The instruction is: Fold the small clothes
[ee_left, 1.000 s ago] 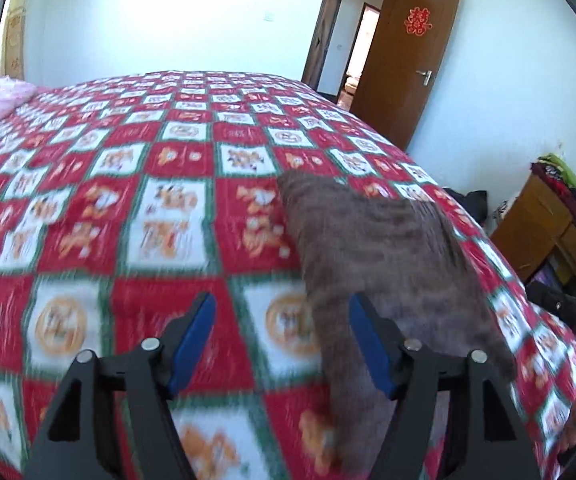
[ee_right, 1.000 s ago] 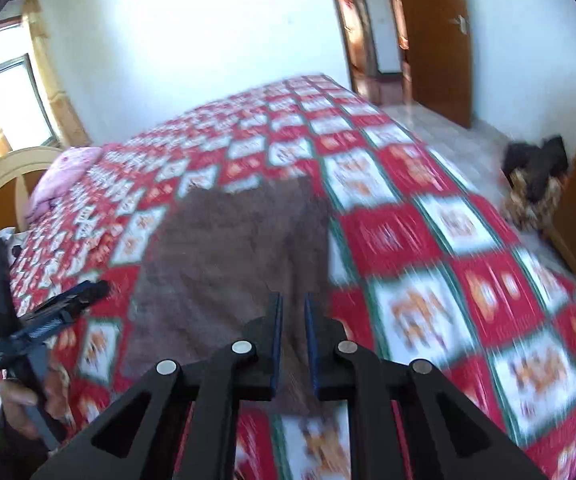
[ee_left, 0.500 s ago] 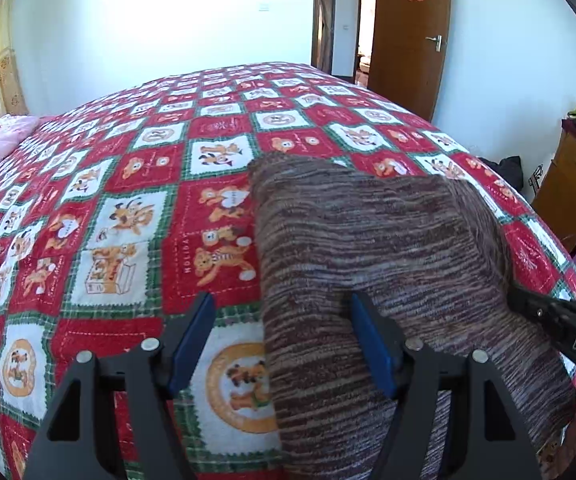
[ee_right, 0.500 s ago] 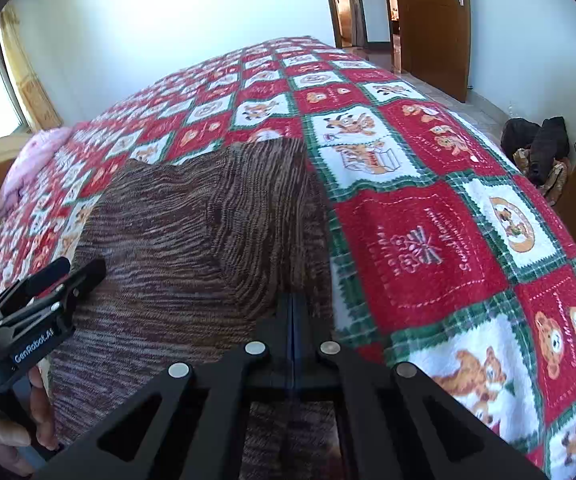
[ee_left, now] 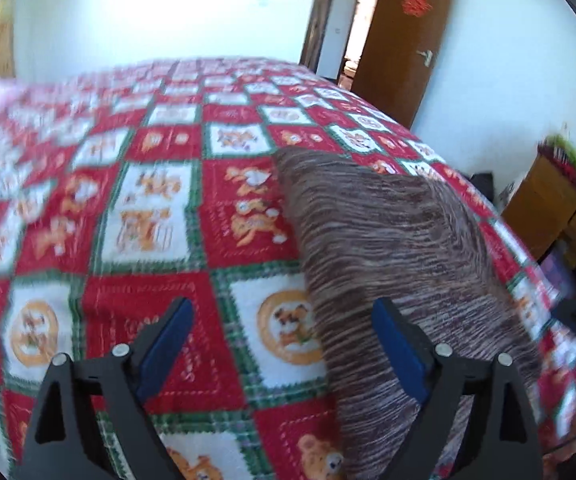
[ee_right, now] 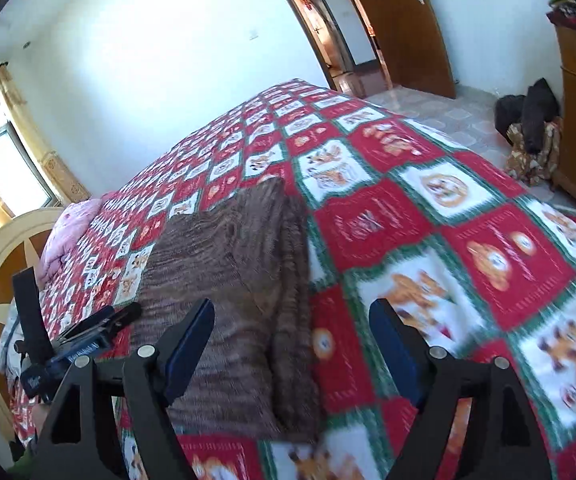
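Between the blue pads of the right gripper (ee_right: 290, 344) nothing is pinched any longer: half a second back those jaws were clamped tight over the near edge of the brown striped garment (ee_right: 232, 276), and they have just been opening, so they now stand wide with the knit lying loose beneath them. On the other side, the left gripper (ee_left: 282, 344) has also just been opening further and stands wide, its right pad over the garment's left edge (no pad presses the cloth, as far as the blurred frame lets me judge).

Outward from there, the garment lies as a flat, roughly rectangular slab on the red, white and green patchwork bedspread (ee_left: 160, 208), near the bed's front edge, with one doubled border showing along its right side in the right wrist view. A pink pillow (ee_right: 68, 236) sits far off by the headboard, and a wooden door (ee_left: 404, 44) stands open beyond the bed.

My reading: the release means a fold has been laid down and let go; the piece looks compact, so either one last fold or setting it aside remains
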Tool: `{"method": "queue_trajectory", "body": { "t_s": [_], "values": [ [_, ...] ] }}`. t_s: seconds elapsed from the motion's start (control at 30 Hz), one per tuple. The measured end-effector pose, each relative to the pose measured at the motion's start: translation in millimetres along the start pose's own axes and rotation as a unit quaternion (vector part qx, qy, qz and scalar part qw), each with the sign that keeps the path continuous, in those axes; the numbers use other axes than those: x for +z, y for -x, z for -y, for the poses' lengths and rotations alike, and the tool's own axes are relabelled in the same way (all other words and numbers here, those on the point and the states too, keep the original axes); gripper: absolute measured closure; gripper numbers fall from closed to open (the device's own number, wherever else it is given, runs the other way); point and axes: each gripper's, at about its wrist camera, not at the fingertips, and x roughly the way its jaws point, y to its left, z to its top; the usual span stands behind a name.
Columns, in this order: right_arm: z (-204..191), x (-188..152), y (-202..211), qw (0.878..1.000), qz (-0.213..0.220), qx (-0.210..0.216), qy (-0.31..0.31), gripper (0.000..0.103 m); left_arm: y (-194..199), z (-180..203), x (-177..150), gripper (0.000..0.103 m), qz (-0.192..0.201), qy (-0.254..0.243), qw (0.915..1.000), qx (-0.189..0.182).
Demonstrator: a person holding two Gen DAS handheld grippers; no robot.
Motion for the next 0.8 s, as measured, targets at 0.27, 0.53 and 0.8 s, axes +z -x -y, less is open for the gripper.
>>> {"method": "queue_trajectory", "body": {
  "t_s": [0.27,0.53,0.8],
  "values": [
    [23.1,24.5,-30.9,0.995,-0.037,0.062,-0.076,0.022,-42.1,5.8,31.7,0.01,-0.039,0.049,0.9962,-0.06],
    [5.2,52.1,-110.6,0.995,-0.084,0.054,-0.016,0.019,-78.8,37.4,31.8,0.012,-0.042,0.0,0.9974,-0.059],
    [-27.0,44.5,-131.1,0.993,-0.074,0.02,0.093,0.049,-82.9,39.7,33.2,0.03,-0.037,-0.007,0.9966,-0.073]
  ]
}}
